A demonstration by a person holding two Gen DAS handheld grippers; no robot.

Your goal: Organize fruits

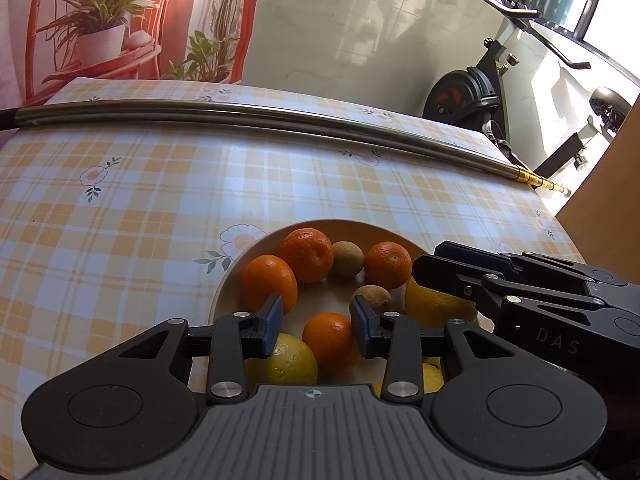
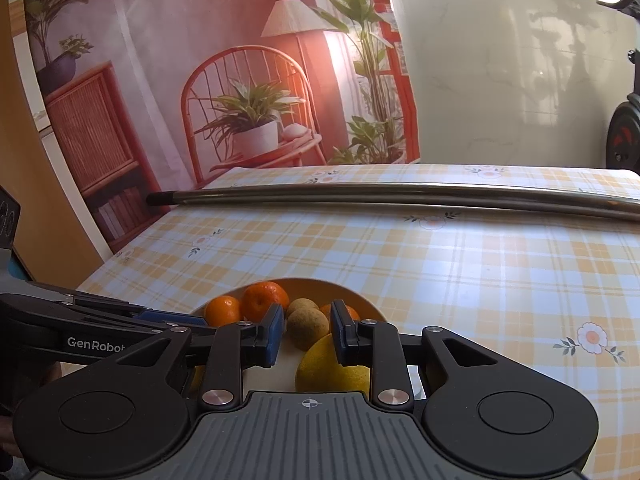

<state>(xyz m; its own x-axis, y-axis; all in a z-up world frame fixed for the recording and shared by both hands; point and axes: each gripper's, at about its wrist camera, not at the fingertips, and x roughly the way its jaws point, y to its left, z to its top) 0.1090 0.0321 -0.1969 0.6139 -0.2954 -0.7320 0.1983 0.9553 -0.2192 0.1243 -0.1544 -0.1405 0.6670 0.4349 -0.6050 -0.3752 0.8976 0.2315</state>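
Both grippers are over the bowl (image 1: 256,248), jaws parted, nothing gripped. Left gripper (image 1: 316,326) sits low at the near rim, blue pads (image 1: 273,320) either side of a small orange (image 1: 330,340) but not touching as far as I can tell; a yellow citrus (image 1: 286,360) is pressed against that orange from the left. Right gripper (image 2: 305,330) hovers over another big yellow citrus (image 2: 332,364), opening looks narrower than the fruit. Risk 1: the two tools are crowded, the right one's fingers already cross into the left camera's view just beside the left linkage, so any inward sweep probably knocks them together. Risk 2: fruit is packed touching, so closing on the small orange likely pinches or nudges the yellow neighbour and the round skins squirt sideways. Further in, two brown fruits (image 1: 348,258) and three more oranges (image 1: 306,254) sit loose in the bowl; a shove could roll one over the shallow rim onto the checked tablecloth (image 1: 160,200). Nothing out there stops a runaway until the metal pole (image 1: 280,120) lying across the far side of the table, and the right-hand table edge has no barrier at all. Exercise bike (image 1: 472,96) beyond that, irrelevant unless something hits the floor.
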